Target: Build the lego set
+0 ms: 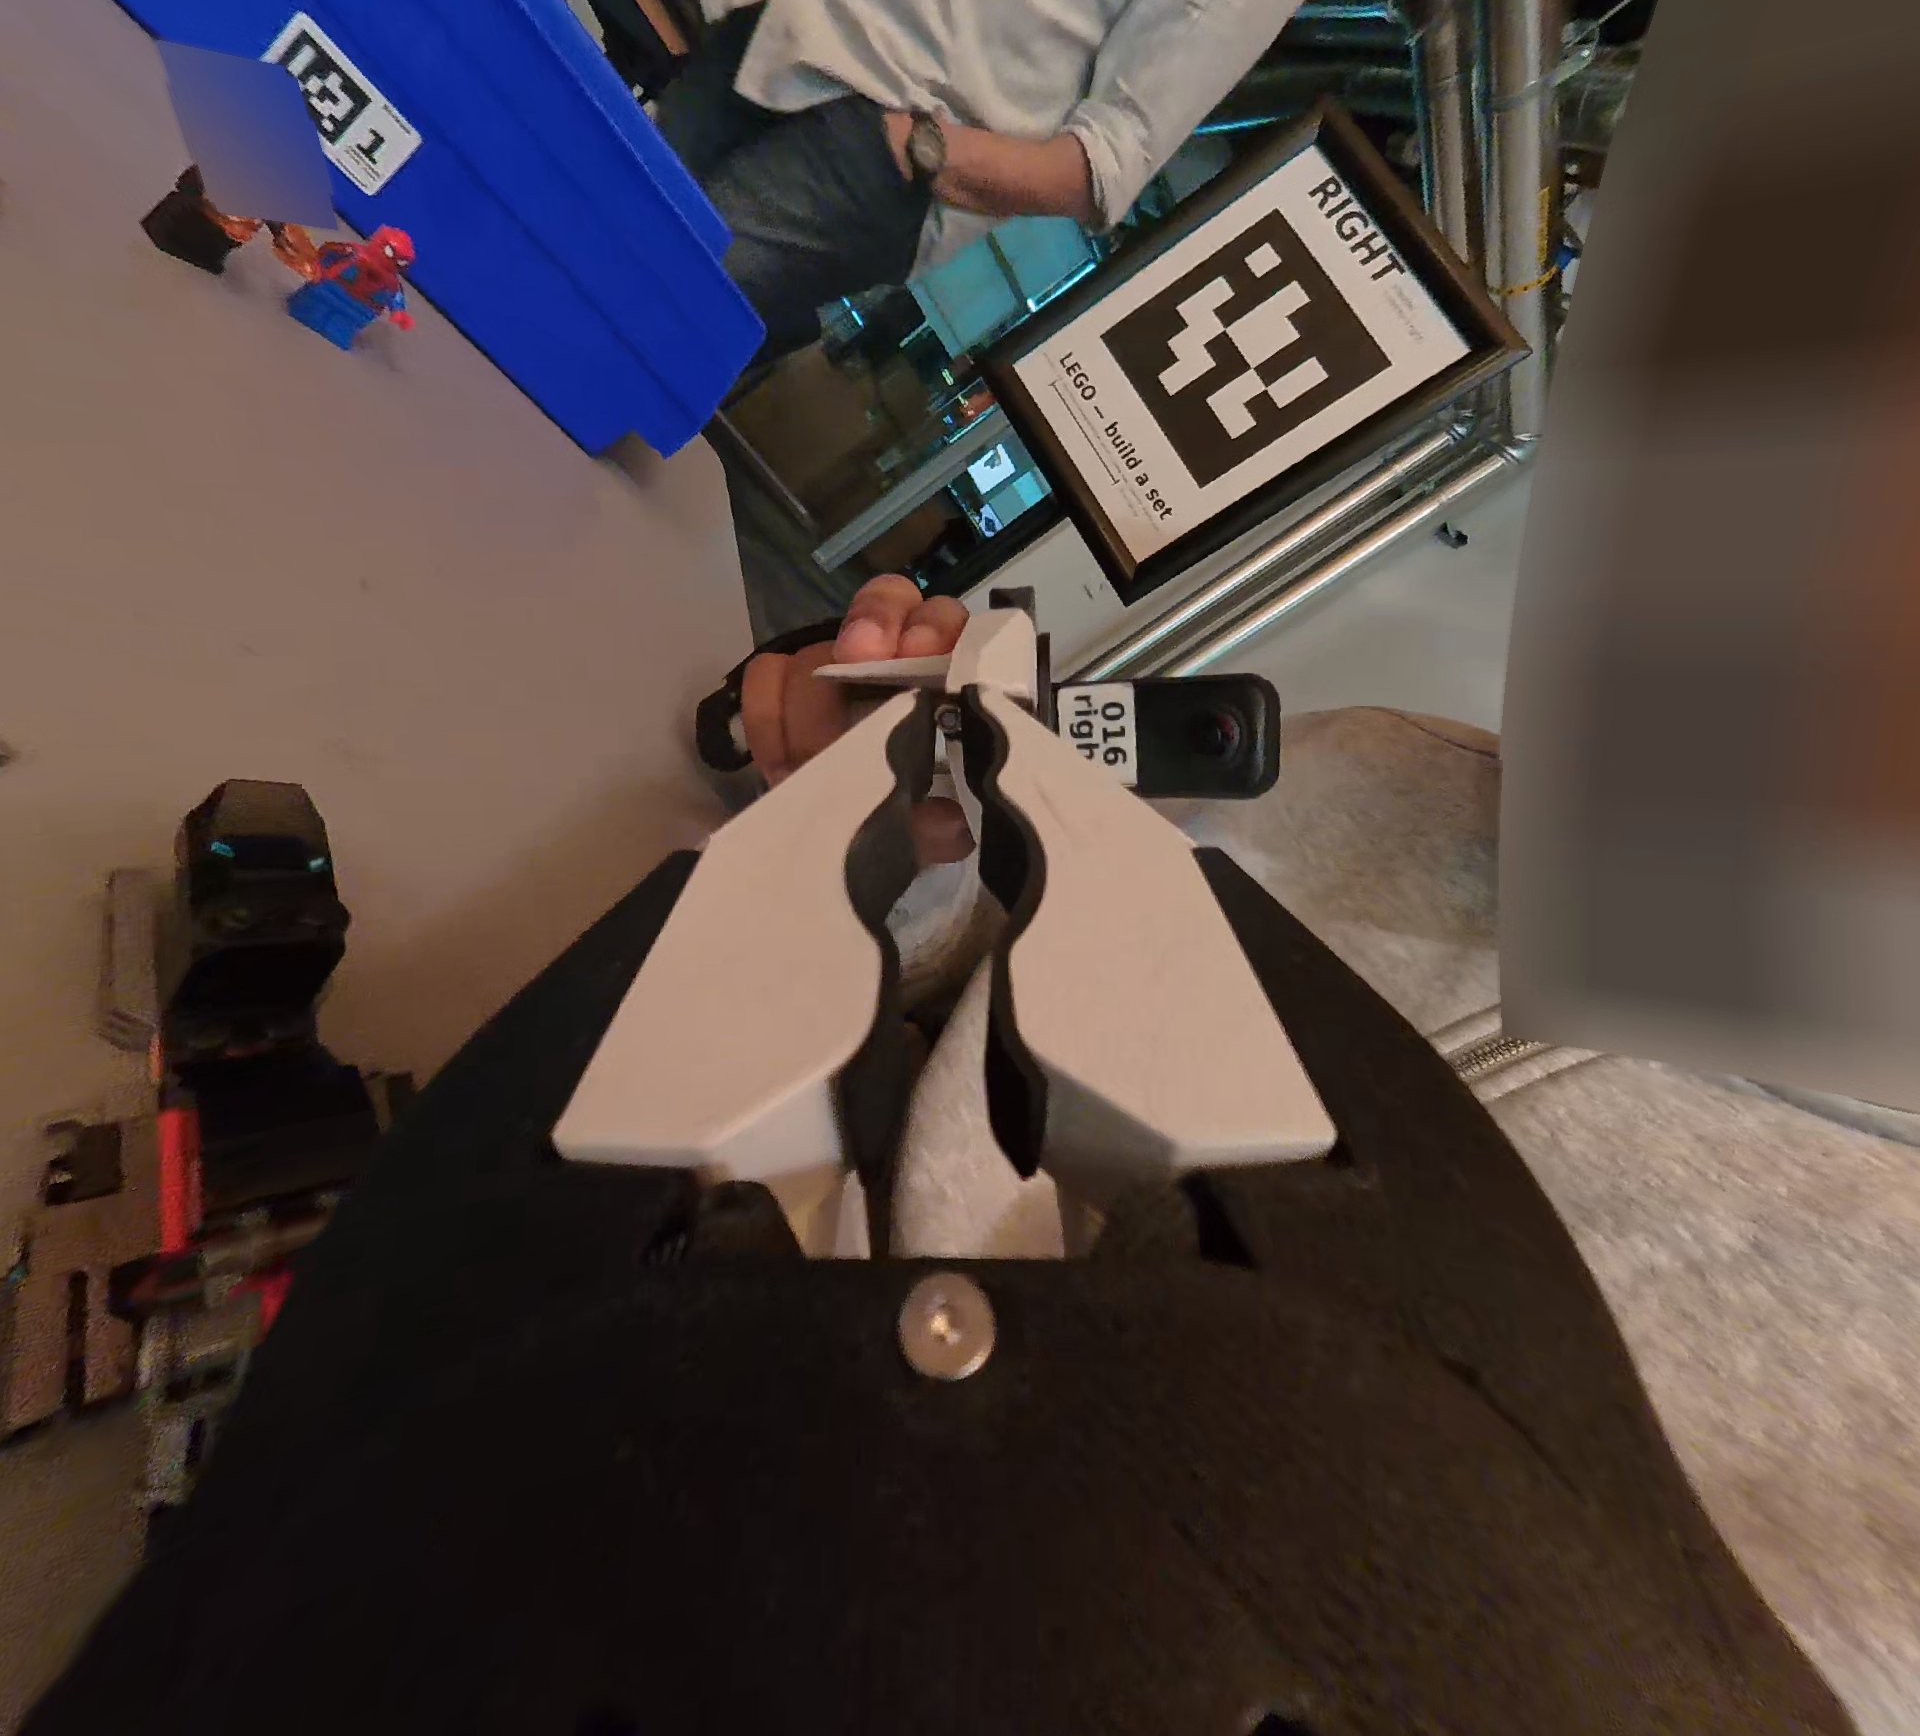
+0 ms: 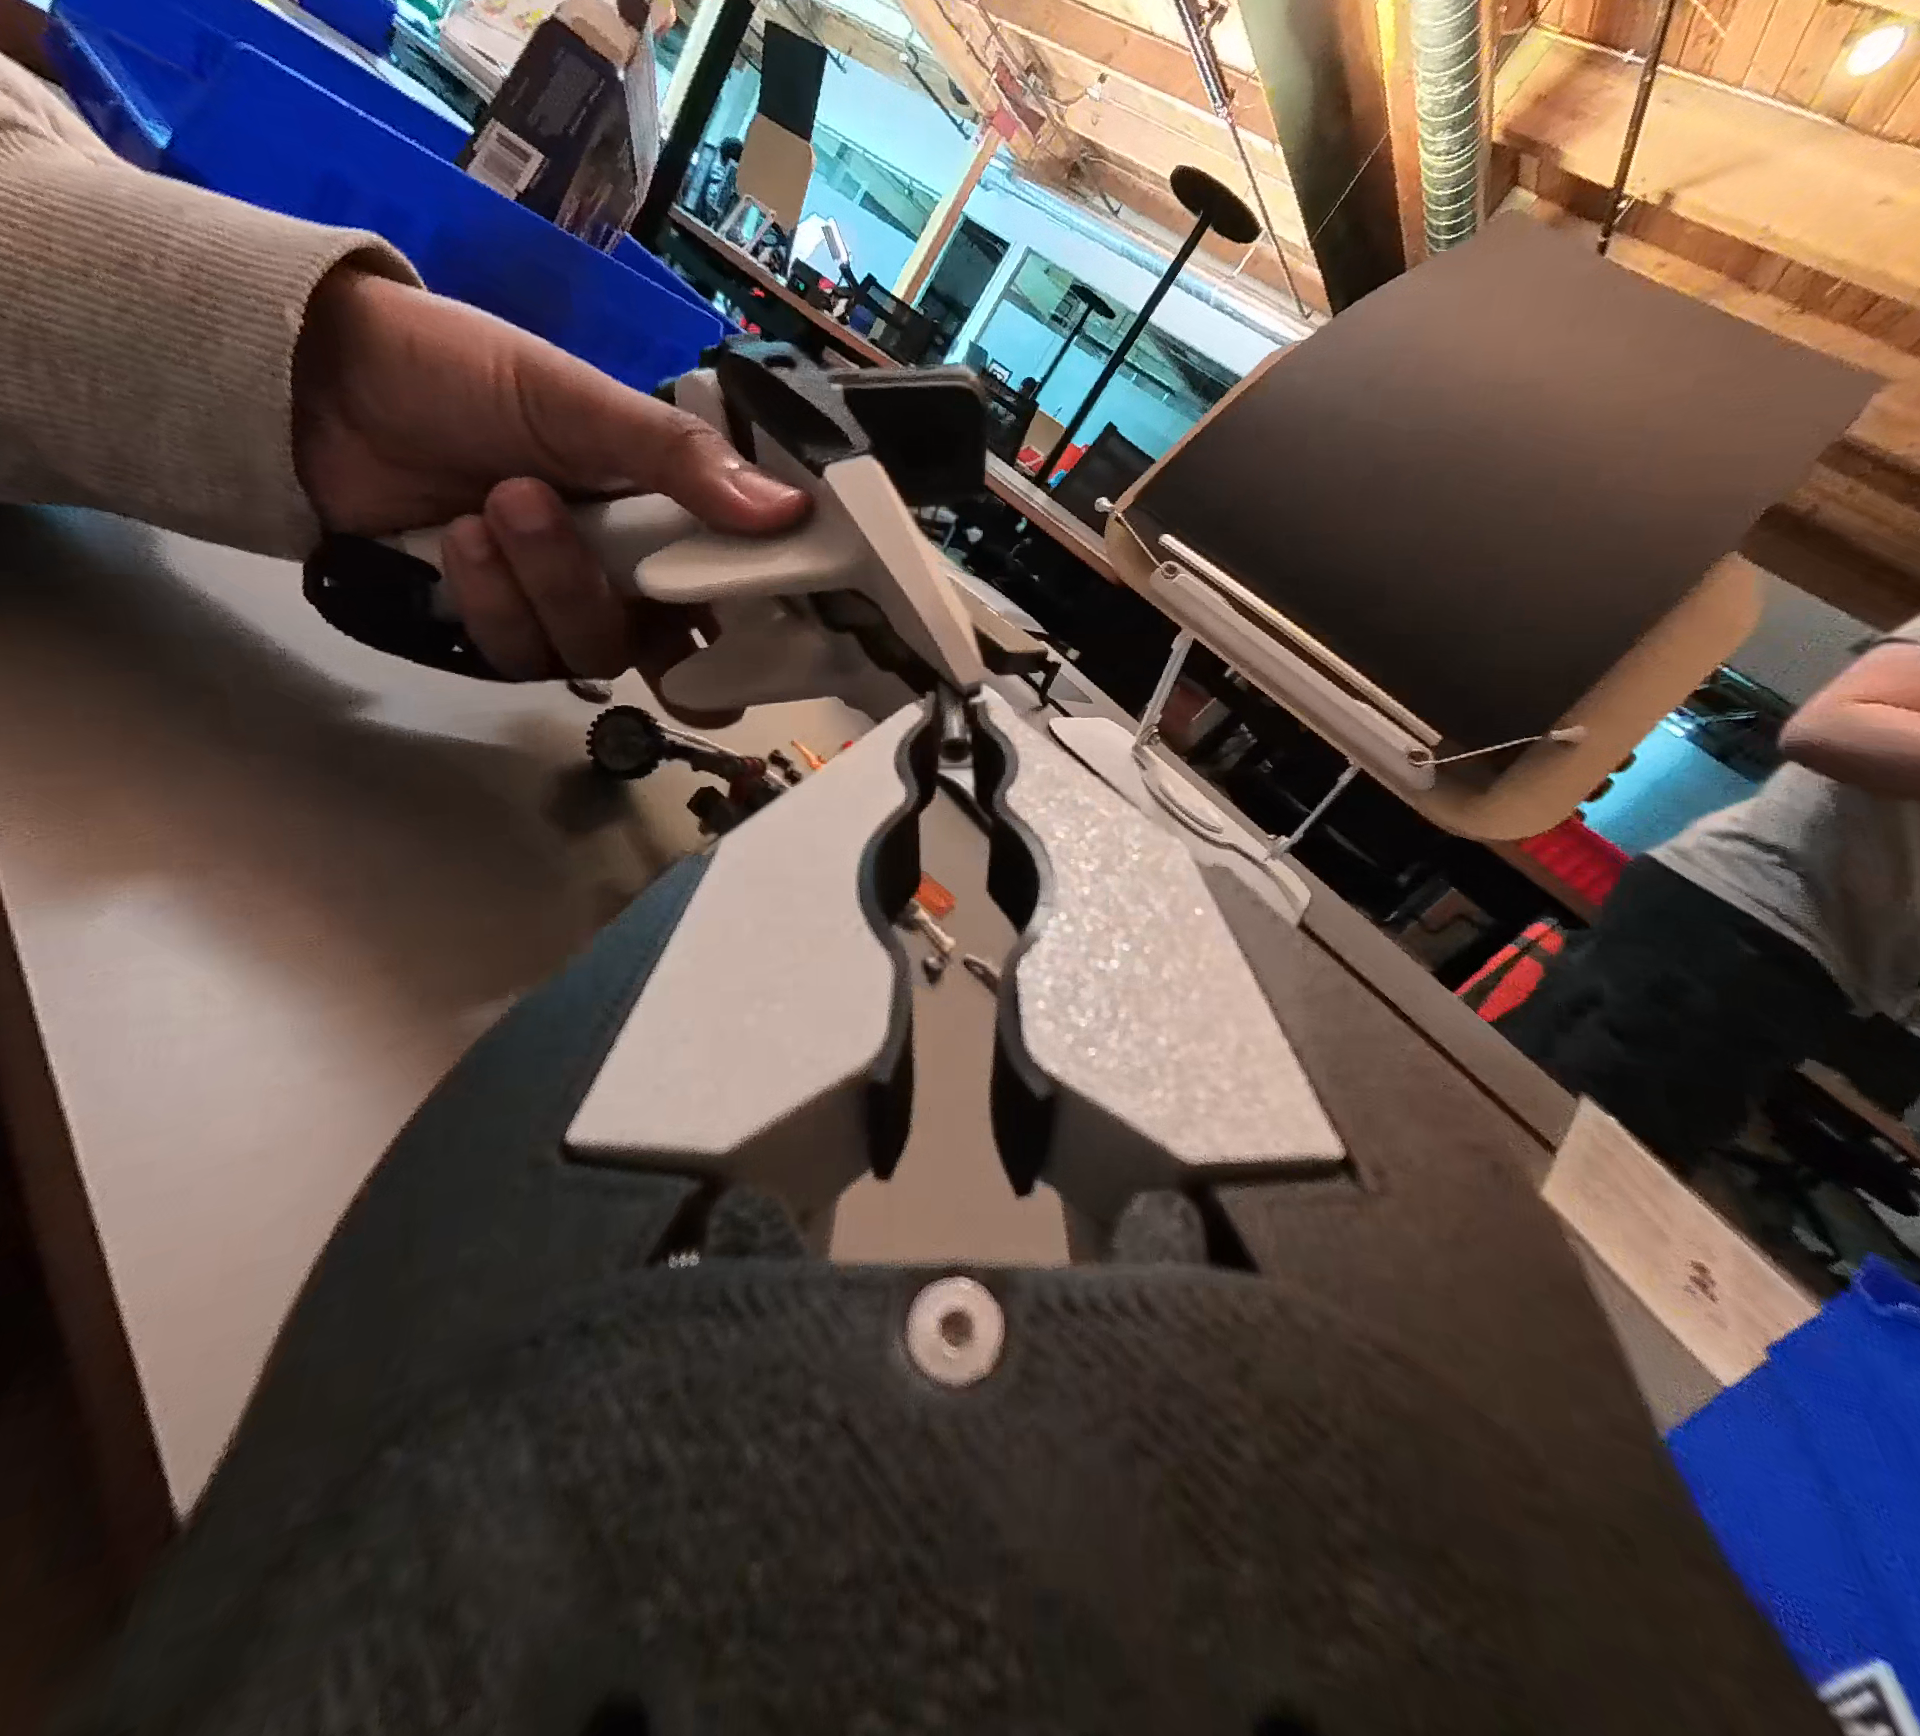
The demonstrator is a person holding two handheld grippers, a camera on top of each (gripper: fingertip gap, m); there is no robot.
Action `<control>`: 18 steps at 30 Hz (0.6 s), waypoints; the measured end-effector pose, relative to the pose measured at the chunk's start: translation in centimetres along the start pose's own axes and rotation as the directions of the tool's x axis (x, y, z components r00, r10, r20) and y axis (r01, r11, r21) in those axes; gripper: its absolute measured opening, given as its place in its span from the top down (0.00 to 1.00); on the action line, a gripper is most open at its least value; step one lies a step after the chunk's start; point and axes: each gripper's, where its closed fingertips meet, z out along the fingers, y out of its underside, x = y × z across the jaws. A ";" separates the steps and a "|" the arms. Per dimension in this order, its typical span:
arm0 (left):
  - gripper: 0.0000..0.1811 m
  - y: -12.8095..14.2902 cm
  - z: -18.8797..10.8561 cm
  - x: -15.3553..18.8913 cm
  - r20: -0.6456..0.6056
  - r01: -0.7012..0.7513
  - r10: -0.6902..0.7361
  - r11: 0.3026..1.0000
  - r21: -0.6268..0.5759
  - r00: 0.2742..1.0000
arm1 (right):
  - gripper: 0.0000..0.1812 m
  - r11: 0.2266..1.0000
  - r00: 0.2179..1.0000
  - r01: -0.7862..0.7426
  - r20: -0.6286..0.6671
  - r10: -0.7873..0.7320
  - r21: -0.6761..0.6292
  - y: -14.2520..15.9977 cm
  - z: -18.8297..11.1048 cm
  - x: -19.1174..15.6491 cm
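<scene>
Both tools meet tip to tip above the counter (image 2: 260,1011). The left tool (image 1: 943,718) and the right tool (image 2: 951,730) each pinch one small dark piece between them. The black vehicle (image 1: 244,990) looks half built; a red figure (image 1: 364,273) stands finished, and loose parts (image 2: 940,933) still wait.

framed sign (image 1: 1257,356): marker, print | blue bin (image 1: 499,128): tag sticker | camera (image 1: 1195,736): white label

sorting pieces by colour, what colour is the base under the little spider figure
Blue base, seen best in the left wrist view.
</scene>
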 end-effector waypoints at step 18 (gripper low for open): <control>0.76 -1.4 -1.9 -2.7 0.360 -0.241 0.253 0.967 -0.080 0.898 | 0.99 0.934 0.936 -0.348 0.020 0.351 -0.086 2.0 0.1 1.8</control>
